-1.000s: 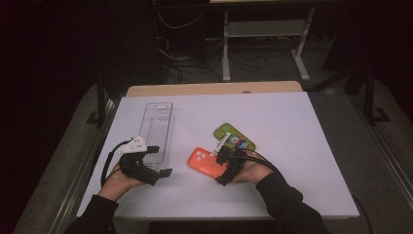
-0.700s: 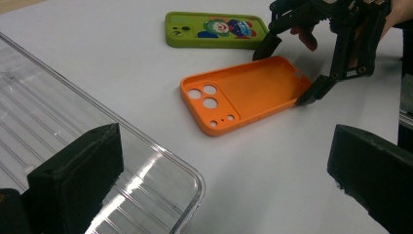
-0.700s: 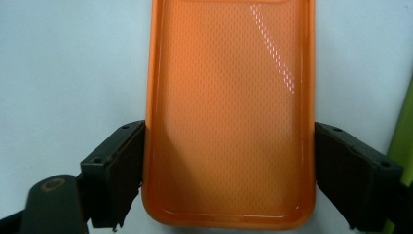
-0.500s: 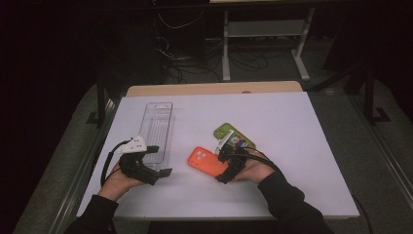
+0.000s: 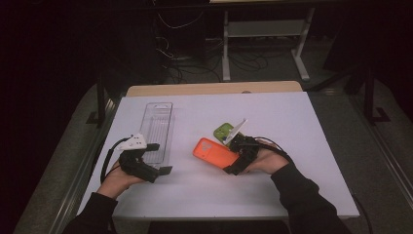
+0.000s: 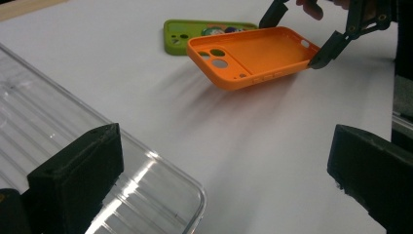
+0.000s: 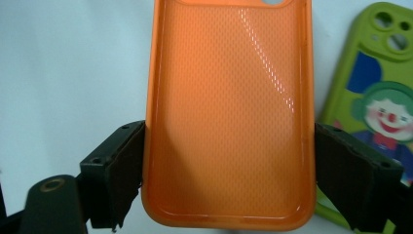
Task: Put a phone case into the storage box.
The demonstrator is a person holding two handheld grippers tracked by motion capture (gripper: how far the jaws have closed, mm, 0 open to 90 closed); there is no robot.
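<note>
White counter (image 5: 302, 146) spans the high view, person's forearms entering from the near edge.

Clear plastic tray (image 5: 158, 129) lies lengthwise on the counter's left half, long and ribbed; in the left gripper view its rounded corner sits under the near jaw.

Orange phone case (image 5: 215, 152) sits near centre, hollow side up, camera cut-outs at the far end. Left gripper view shows it lifted clear of the counter and tilted, a shadow beneath it.

Green phone case (image 5: 224, 130) lies flat on the counter just behind the orange one, cartoon clown print facing up in the right gripper view.

Right gripper (image 5: 242, 155): jaws clamped on the two long edges of the orange case at its near end, one pad against each side.

Left gripper (image 5: 155, 160): rests at the tray's near end, jaws standing wide apart with nothing between them; one jaw overlaps the tray corner, the other is over bare counter.
</note>
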